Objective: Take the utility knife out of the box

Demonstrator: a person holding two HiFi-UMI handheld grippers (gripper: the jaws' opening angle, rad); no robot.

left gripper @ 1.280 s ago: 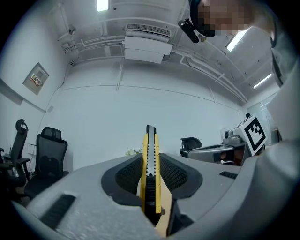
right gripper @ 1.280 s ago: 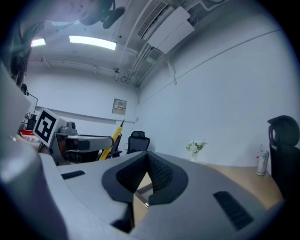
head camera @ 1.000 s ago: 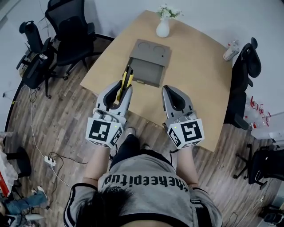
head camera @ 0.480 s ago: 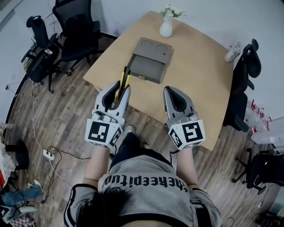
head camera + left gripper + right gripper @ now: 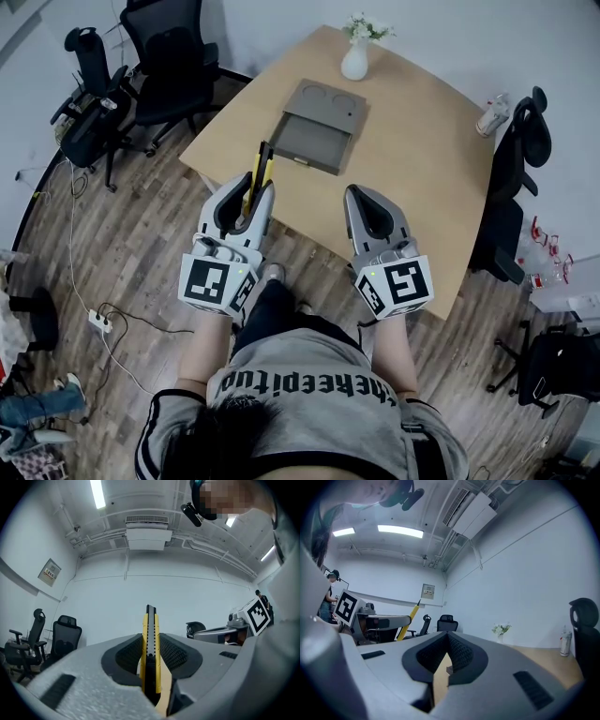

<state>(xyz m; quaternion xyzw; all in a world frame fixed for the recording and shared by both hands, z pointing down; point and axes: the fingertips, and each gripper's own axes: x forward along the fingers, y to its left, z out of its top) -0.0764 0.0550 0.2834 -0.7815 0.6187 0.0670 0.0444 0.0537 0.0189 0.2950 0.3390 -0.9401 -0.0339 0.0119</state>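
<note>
**Utility knife [image 5: 261, 174] out of box [image 5: 319, 131], held by left gripper [image 5: 251, 192]**

Left jaws clamp the handle. The blade end pokes out over the tabletop's [image 5: 422, 141] near left edge, well apart from the box. Right gripper [image 5: 367, 194] closed, empty. Risk: the pinch is narrow, so the knife could pivot or slip and drop to the floor.

White flower vase [image 5: 354, 62] on the tan table [image 5: 422, 169], black office chair [image 5: 173, 70] nearby.

The bench [image 5: 422, 187] is bare right of the open box [image 5: 319, 131] at its middle, a vase [image 5: 354, 64] stands at the far end, and chairs [image 5: 173, 70] flank both sides.
</note>
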